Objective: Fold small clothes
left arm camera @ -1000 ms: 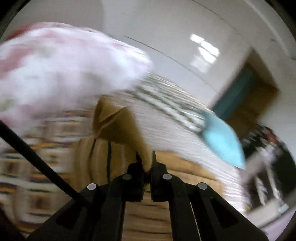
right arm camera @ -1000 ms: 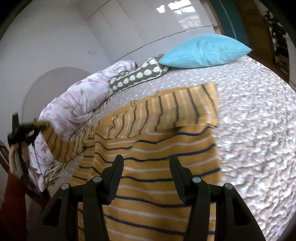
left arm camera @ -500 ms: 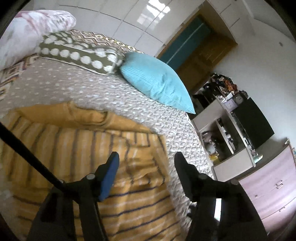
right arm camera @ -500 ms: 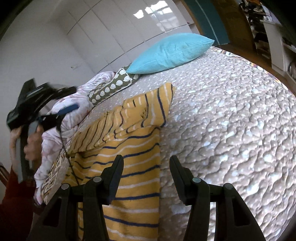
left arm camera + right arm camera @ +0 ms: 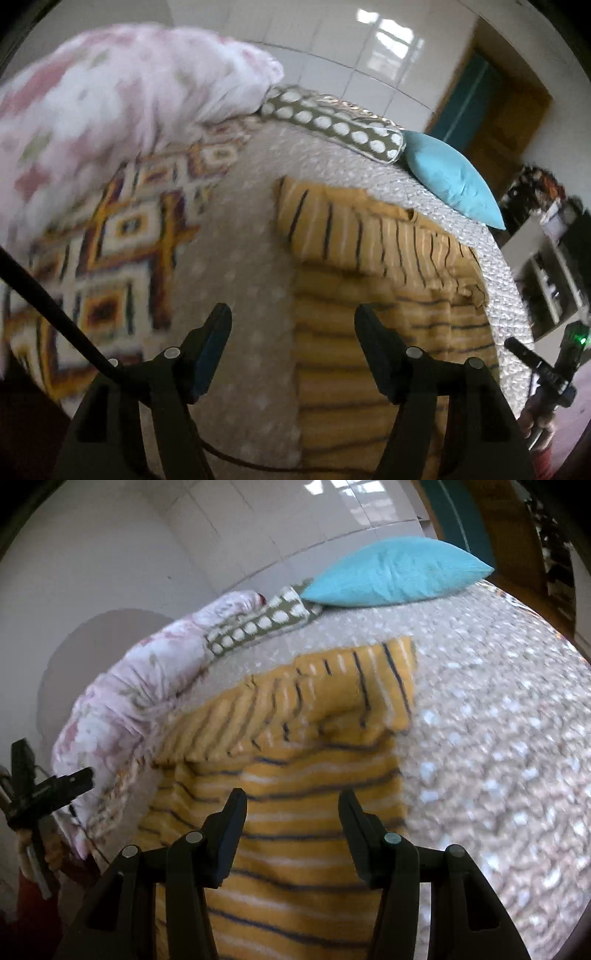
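A mustard-yellow garment with dark and white stripes (image 5: 388, 306) (image 5: 306, 805) lies flat on the grey dotted bedspread (image 5: 240, 295) (image 5: 498, 757), its upper part folded across itself. My left gripper (image 5: 291, 325) hovers over the garment's left edge; its jaws are opening and nothing is between them. My right gripper (image 5: 291, 808) hangs open above the garment's lower middle, holding nothing. The left gripper also shows at the left edge of the right wrist view (image 5: 48, 786), and the right gripper's body shows at the right edge of the left wrist view.
A pink floral quilt (image 5: 122, 107) (image 5: 147, 675) is heaped on the bed's left. A patterned blanket (image 5: 110, 240) lies under it. A dotted olive pillow (image 5: 332, 125) (image 5: 258, 624) and a turquoise pillow (image 5: 450, 177) (image 5: 395, 572) sit at the head. Shelves (image 5: 546, 269) stand beyond the right side.
My left gripper was shut on the garment's corner, carried it across, let go and opened. It then swung back left. The garment's top now lies folded. The right gripper stayed open.
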{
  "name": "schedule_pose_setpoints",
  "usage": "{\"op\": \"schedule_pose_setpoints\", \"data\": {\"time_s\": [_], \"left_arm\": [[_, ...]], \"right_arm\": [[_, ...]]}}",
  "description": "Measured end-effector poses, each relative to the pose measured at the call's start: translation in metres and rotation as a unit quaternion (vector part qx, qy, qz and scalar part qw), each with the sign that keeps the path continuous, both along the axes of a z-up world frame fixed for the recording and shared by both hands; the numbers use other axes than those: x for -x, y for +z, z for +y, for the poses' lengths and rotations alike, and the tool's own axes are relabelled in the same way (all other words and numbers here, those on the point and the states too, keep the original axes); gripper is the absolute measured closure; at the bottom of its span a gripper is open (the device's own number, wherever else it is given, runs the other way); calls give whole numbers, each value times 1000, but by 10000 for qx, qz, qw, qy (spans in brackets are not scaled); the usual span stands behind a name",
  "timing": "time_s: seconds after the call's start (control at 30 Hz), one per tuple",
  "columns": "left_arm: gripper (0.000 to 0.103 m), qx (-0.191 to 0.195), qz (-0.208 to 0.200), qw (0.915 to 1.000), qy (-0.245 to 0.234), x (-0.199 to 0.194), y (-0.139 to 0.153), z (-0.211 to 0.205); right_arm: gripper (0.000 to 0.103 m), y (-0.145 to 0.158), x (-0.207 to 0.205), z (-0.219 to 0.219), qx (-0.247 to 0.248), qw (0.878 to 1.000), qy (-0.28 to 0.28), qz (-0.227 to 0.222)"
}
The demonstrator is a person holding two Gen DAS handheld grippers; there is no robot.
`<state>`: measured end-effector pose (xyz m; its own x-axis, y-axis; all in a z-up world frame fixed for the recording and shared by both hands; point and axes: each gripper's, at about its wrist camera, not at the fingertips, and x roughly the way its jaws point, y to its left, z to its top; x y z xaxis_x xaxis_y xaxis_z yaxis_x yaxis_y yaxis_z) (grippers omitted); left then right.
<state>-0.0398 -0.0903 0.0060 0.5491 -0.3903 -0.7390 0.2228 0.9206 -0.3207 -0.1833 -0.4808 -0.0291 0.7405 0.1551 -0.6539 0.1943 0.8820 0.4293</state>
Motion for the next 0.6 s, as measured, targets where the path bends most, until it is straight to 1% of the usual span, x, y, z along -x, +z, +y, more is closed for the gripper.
{"op": "schedule_pose_setpoints", "data": {"time_s": [0.1,0.2,0.23,0.3,0.33,0.37,0.43,0.47,0.5,0.53,0.57,0.6], "left_arm": [[35,272,234,9991,-232,21,-26,1],[35,390,412,9967,-579,38,-52,-18],[35,494,509,9953,-662,40,-59,-24],[36,821,782,9903,-805,48,-73,-35],[36,899,807,9895,-798,53,-77,-39],[36,896,733,9900,-801,61,-81,-44],[36,752,537,9923,-829,74,-82,-52],[36,711,452,9927,-867,81,-81,-56],[38,719,438,9920,-936,87,-81,-59],[56,699,449,9918,-967,93,-81,-61],[88,559,466,9930,-928,96,-80,-62],[97,419,521,9941,-859,97,-80,-59]], "right_arm": [[47,-10,31,-6,11,9993,-273,269],[47,-24,56,-12,-103,9977,-437,508],[47,-29,63,-13,-96,9970,-478,605],[47,-37,75,-12,-106,9961,-521,710],[47,-41,81,-11,-160,9961,-517,703],[47,-42,87,-8,-226,9963,-497,663],[46,-45,95,-1,-407,9967,-422,560],[46,-47,98,4,-583,9964,-348,509],[46,-50,101,10,-745,9958,-281,442],[46,-52,106,14,-815,9956,-230,400],[46,-52,109,20,-764,9962,-202,362],[47,-52,110,29,-659,9971,-150,344]]}}
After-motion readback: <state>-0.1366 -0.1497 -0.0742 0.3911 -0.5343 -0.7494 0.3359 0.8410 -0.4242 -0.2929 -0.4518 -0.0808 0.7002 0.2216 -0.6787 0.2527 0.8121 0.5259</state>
